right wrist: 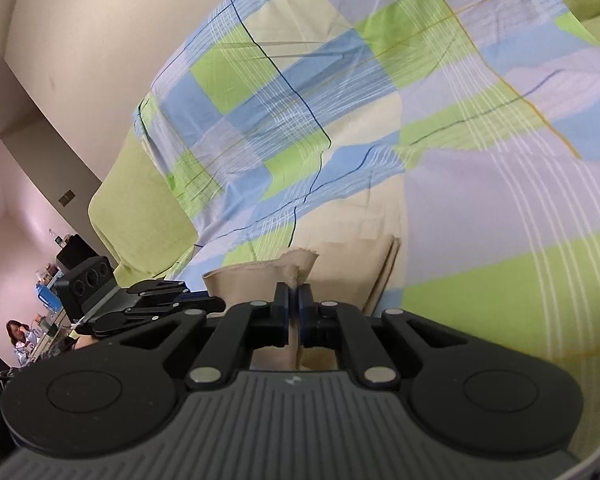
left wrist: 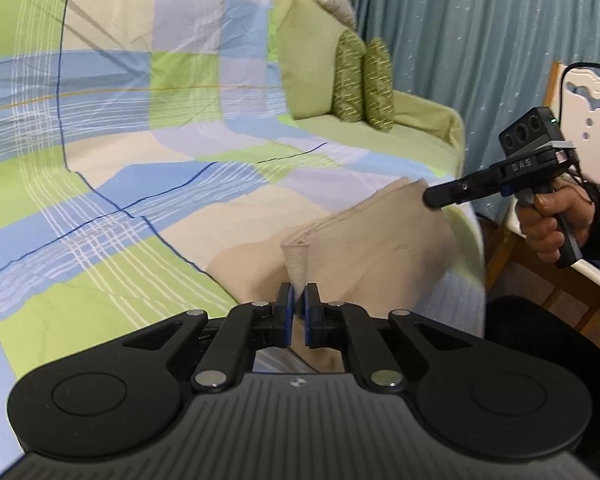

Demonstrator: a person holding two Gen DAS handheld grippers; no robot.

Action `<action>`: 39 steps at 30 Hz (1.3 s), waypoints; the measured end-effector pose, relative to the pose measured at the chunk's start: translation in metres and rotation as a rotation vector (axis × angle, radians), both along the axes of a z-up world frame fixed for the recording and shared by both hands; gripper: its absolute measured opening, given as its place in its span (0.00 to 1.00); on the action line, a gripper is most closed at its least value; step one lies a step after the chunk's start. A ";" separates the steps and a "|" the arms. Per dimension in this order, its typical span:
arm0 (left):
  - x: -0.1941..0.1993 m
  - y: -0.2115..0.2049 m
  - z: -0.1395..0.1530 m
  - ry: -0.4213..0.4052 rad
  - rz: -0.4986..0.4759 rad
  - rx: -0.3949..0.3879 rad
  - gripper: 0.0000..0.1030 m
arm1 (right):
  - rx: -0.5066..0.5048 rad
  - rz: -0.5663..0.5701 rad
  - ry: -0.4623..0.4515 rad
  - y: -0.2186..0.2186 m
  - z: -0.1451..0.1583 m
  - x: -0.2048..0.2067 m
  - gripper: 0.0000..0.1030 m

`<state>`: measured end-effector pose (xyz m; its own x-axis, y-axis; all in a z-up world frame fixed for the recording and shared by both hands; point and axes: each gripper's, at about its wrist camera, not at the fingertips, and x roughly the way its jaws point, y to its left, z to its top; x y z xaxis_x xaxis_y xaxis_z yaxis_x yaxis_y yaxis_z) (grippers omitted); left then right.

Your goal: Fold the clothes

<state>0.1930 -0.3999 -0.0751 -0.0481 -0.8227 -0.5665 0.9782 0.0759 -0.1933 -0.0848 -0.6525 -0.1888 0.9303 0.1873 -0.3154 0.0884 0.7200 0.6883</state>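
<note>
A beige garment (left wrist: 364,248) lies on the checked bedspread (left wrist: 132,128), lifted at two corners. My left gripper (left wrist: 299,292) is shut on one pinched corner of it, which sticks up between the pads. My right gripper (right wrist: 294,294) is shut on another corner of the beige garment (right wrist: 260,276). In the left wrist view the right gripper (left wrist: 434,199) reaches in from the right and holds the garment's far corner. In the right wrist view the left gripper (right wrist: 216,304) shows at the left, at the cloth's edge.
Two green patterned cushions (left wrist: 362,80) and a green pillow (left wrist: 308,64) stand at the bed's head. A blue curtain (left wrist: 480,40) hangs behind. A white chair (left wrist: 588,120) stands at the right. A beige wall (right wrist: 80,60) and a cluttered room corner (right wrist: 44,292) lie left.
</note>
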 end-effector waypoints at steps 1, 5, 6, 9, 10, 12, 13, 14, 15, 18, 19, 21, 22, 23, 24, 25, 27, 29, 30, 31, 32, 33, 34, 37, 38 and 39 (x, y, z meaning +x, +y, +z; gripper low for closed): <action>0.004 -0.006 0.000 -0.002 0.009 0.013 0.03 | 0.001 -0.002 -0.004 -0.003 0.000 0.002 0.03; 0.020 -0.023 -0.005 0.005 0.035 0.039 0.03 | 0.018 -0.019 0.010 -0.020 -0.008 0.026 0.03; 0.025 -0.026 -0.008 0.008 0.042 0.046 0.03 | 0.024 -0.024 0.015 -0.024 -0.011 0.029 0.03; 0.034 -0.031 -0.016 0.013 0.069 0.061 0.03 | 0.043 -0.033 0.038 -0.033 -0.022 0.040 0.03; 0.035 -0.031 -0.017 0.016 0.076 0.063 0.03 | 0.044 -0.035 0.044 -0.034 -0.024 0.042 0.03; 0.037 -0.028 -0.020 0.025 0.095 0.056 0.03 | 0.043 -0.035 0.068 -0.036 -0.032 0.046 0.03; 0.038 -0.026 -0.020 0.030 0.099 0.053 0.03 | 0.042 -0.035 0.080 -0.036 -0.035 0.047 0.03; 0.038 -0.024 -0.020 0.035 0.102 0.048 0.03 | 0.041 -0.035 0.091 -0.037 -0.039 0.048 0.03; 0.039 -0.023 -0.020 0.039 0.105 0.043 0.03 | 0.042 -0.036 0.093 -0.037 -0.040 0.047 0.03; 0.042 -0.018 -0.017 0.095 0.108 0.017 0.03 | 0.047 -0.039 0.091 -0.036 -0.044 0.047 0.03; 0.044 -0.017 -0.017 0.135 0.106 0.010 0.04 | 0.046 -0.040 0.089 -0.036 -0.044 0.047 0.03; 0.046 -0.019 -0.018 0.165 0.109 0.016 0.14 | 0.044 -0.041 0.087 -0.036 -0.044 0.048 0.03; 0.046 -0.020 -0.018 0.175 0.110 0.020 0.18 | 0.042 -0.041 0.087 -0.036 -0.044 0.049 0.03; 0.046 -0.021 -0.018 0.183 0.110 0.023 0.26 | 0.032 -0.039 0.085 -0.036 -0.043 0.049 0.03; 0.047 -0.024 -0.020 0.203 0.106 0.029 0.31 | 0.029 -0.038 0.085 -0.036 -0.043 0.050 0.03; 0.048 -0.027 -0.022 0.214 0.109 0.044 0.32 | 0.027 -0.036 0.085 -0.036 -0.043 0.051 0.03; 0.048 -0.032 -0.025 0.216 0.110 0.058 0.32 | 0.019 -0.032 0.095 -0.035 -0.044 0.054 0.03; 0.047 -0.035 -0.028 0.222 0.106 0.062 0.31 | 0.016 -0.031 0.102 -0.034 -0.045 0.054 0.03; 0.047 -0.036 -0.029 0.222 0.109 0.063 0.30 | 0.014 -0.030 0.108 -0.034 -0.046 0.054 0.03; 0.047 -0.037 -0.029 0.221 0.113 0.064 0.28 | 0.017 -0.030 0.109 -0.033 -0.047 0.053 0.03; 0.046 -0.036 -0.029 0.213 0.116 0.062 0.14 | 0.020 -0.031 0.111 -0.033 -0.048 0.052 0.03; 0.045 -0.035 -0.028 0.206 0.123 0.055 0.03 | 0.021 -0.032 0.111 -0.033 -0.049 0.052 0.03; 0.044 -0.034 -0.027 0.198 0.129 0.047 0.03 | 0.023 -0.034 0.111 -0.034 -0.049 0.051 0.03; 0.041 -0.030 -0.020 0.170 0.144 0.012 0.02 | 0.020 -0.041 0.098 -0.032 -0.047 0.048 0.03; 0.040 -0.029 -0.018 0.161 0.147 0.001 0.02 | 0.013 -0.049 0.076 -0.032 -0.042 0.047 0.03; 0.041 -0.029 -0.018 0.160 0.149 0.000 0.01 | 0.006 -0.057 0.054 -0.032 -0.037 0.045 0.03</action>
